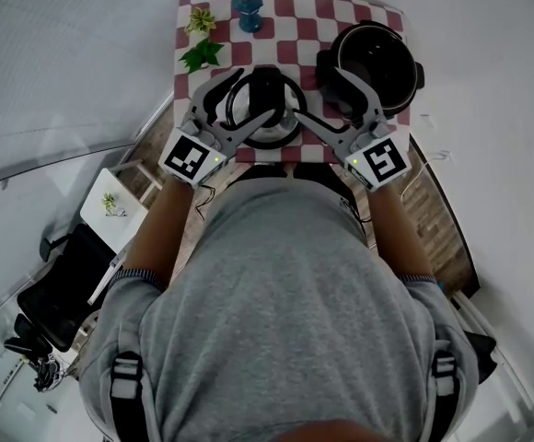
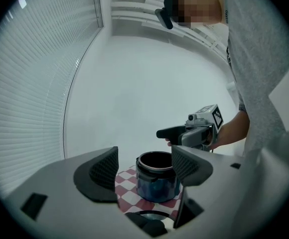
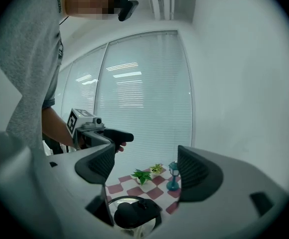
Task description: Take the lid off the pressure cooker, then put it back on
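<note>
The lid, made of glass with a black handle, lies flat on the counter. It is just beside the pressure cooker pot, on the pot's left in the head view. The pot stands open and its inside is dark and empty. So the first half of the task seems done, and the lid lies near enough for a short way back.

The right hand-held gripper hangs between the pot and the lid. The left hand-held gripper hangs on the lid's side away from the pot. Both have their jaws wide apart and hold nothing; the lid shows below each pair, not touched. I think they face each other because a wide lid needs support from two sides.

Further to the pot's left, at the far edge, stand a small blue lantern and little green plants.
</note>
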{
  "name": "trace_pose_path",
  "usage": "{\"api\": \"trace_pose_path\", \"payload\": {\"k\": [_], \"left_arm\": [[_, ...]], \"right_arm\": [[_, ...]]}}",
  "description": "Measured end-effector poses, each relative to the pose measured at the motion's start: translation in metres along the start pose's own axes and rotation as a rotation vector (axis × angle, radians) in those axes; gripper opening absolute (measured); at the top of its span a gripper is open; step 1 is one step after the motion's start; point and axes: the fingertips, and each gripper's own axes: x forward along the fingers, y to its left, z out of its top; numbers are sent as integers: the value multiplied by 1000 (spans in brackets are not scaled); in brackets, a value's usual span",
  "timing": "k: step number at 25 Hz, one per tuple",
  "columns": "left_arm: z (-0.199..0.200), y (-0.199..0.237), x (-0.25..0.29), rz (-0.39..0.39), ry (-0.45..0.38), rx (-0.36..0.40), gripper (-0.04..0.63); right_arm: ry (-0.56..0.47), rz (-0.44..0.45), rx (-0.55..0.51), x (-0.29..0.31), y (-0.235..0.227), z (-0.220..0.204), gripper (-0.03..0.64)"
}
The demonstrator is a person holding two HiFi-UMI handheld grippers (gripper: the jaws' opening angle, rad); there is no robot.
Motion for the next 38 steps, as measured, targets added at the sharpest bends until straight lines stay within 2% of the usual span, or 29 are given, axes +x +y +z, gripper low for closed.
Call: {"api": "trace_pose_path", "payload": {"k": [7,16,24,30,34,38], "left_arm": [[-2,7,-4,4,24,35,344],[-5,9,-8,11,38,18,343],[-31,7,-11,-9,85,42,342],[-67,7,-5,-70,211,109,344],[-96,5,-2,-118,327,172,344],[-132,3,0,-175,435,186,344]], "right_arm": [[11,6,-14,3,0,1,408],[36,25,-7,7,4,-9,400],[77,62,8,20,12,-31,407],[151,78,8,32,14,-61,407],[229,138,-11,43,26,-82,399],[310,202,-33,53,37,-107,397]]}}
